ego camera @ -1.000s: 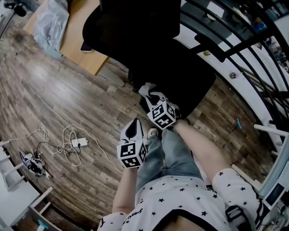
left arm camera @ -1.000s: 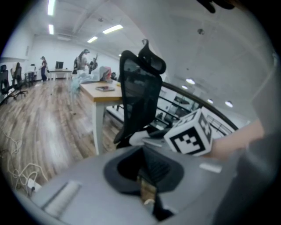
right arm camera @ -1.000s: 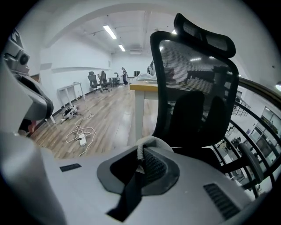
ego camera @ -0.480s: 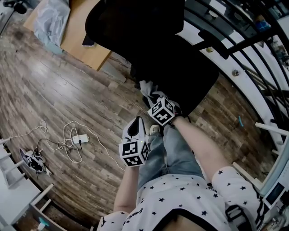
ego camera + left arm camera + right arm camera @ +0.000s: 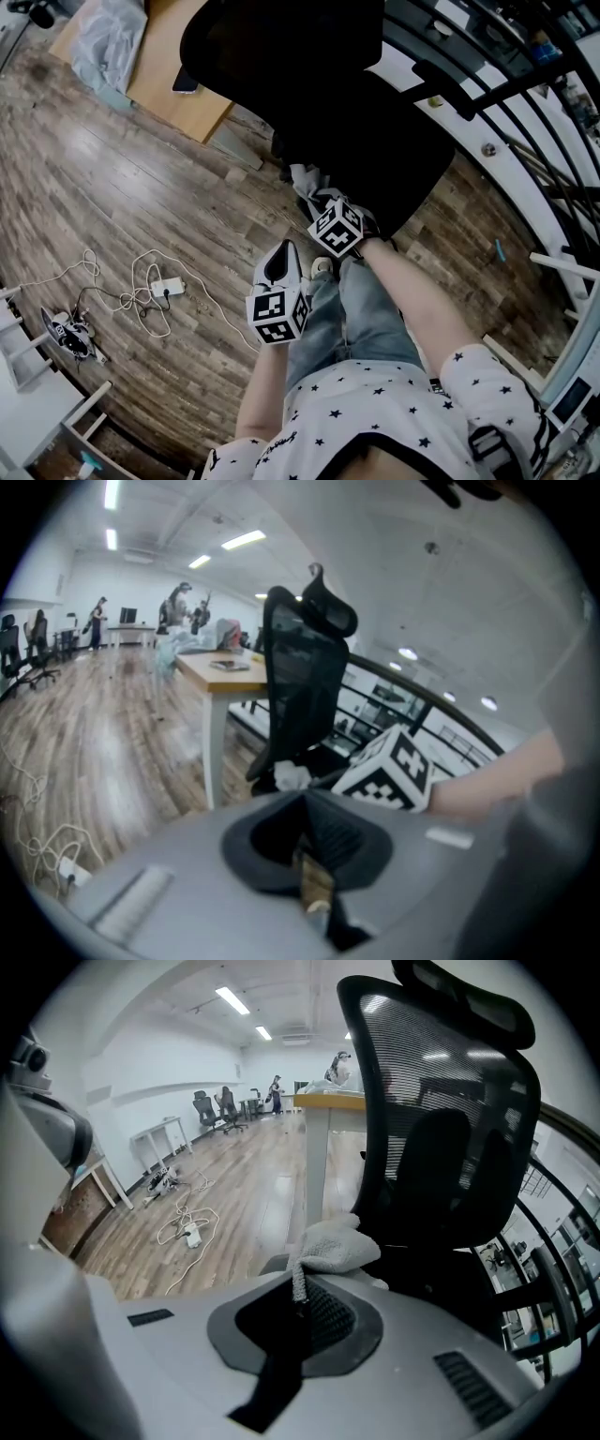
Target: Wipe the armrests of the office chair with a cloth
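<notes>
The black office chair (image 5: 366,131) stands just ahead of me, its mesh back (image 5: 441,1101) filling the right gripper view. My right gripper (image 5: 317,202) is shut on a whitish cloth (image 5: 305,178), which bunches in front of its jaws (image 5: 333,1246) at the near-left edge of the seat. A grey part of the chair (image 5: 272,1262) peeks out under the cloth. My left gripper (image 5: 279,267) hangs lower, over the floor, apart from the chair, jaws shut on nothing (image 5: 307,855). It looks at the chair (image 5: 300,677), the cloth (image 5: 291,776) and the right gripper's marker cube (image 5: 394,766).
A wooden desk (image 5: 173,89) with a plastic bag (image 5: 108,42) stands left of the chair. A power strip with loose cables (image 5: 155,291) lies on the wood floor. A black railing (image 5: 487,84) curves past on the right. My jeans-clad legs (image 5: 361,319) are below the grippers.
The right gripper with the cloth has shifted slightly toward the chair, and the chair has turned a little. The left gripper has barely moved.
</notes>
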Action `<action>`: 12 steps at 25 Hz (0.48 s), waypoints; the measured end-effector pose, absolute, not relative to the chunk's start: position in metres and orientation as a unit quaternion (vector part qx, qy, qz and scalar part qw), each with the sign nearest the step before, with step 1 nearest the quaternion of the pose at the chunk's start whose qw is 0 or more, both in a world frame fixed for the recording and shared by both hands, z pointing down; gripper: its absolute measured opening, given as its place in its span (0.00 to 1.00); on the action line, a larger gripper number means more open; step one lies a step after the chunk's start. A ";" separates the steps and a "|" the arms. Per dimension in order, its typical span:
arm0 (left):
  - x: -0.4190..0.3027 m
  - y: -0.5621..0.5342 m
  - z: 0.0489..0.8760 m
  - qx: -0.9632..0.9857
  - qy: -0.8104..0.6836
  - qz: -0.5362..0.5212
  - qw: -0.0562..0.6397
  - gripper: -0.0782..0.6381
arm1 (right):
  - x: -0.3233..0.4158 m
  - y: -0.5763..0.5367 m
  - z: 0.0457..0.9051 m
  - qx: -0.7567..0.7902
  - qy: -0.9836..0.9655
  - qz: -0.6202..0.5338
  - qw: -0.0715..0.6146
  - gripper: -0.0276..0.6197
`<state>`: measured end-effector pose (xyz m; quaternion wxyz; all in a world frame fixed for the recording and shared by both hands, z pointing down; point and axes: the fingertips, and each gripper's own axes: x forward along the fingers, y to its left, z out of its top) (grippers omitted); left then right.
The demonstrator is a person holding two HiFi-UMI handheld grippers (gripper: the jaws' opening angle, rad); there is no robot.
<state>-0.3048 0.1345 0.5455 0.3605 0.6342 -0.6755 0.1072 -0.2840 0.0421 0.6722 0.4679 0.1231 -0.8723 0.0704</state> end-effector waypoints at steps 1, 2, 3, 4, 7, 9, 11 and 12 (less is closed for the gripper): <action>-0.304 0.134 0.545 0.635 -0.675 0.108 0.360 0.11 | -0.283 0.044 0.672 0.121 -0.873 0.072 0.468 0.09; -0.304 0.134 0.544 0.636 -0.674 0.108 0.360 0.11 | -0.282 0.046 0.671 0.118 -0.873 0.074 0.467 0.09; -0.303 0.134 0.544 0.637 -0.673 0.108 0.359 0.11 | -0.281 0.049 0.671 0.116 -0.873 0.075 0.467 0.09; -0.302 0.135 0.544 0.639 -0.672 0.109 0.359 0.11 | -0.280 0.052 0.672 0.114 -0.873 0.077 0.467 0.09; -0.298 0.135 0.543 0.643 -0.669 0.110 0.356 0.11 | -0.276 0.059 0.672 0.111 -0.874 0.079 0.466 0.09; -0.296 0.136 0.543 0.646 -0.667 0.110 0.355 0.11 | -0.274 0.064 0.672 0.108 -0.875 0.081 0.466 0.09; -0.295 0.137 0.542 0.647 -0.666 0.111 0.354 0.11 | -0.271 0.069 0.672 0.104 -0.875 0.082 0.466 0.09; -0.294 0.138 0.542 0.648 -0.665 0.112 0.354 0.11 | -0.269 0.072 0.672 0.103 -0.875 0.084 0.466 0.09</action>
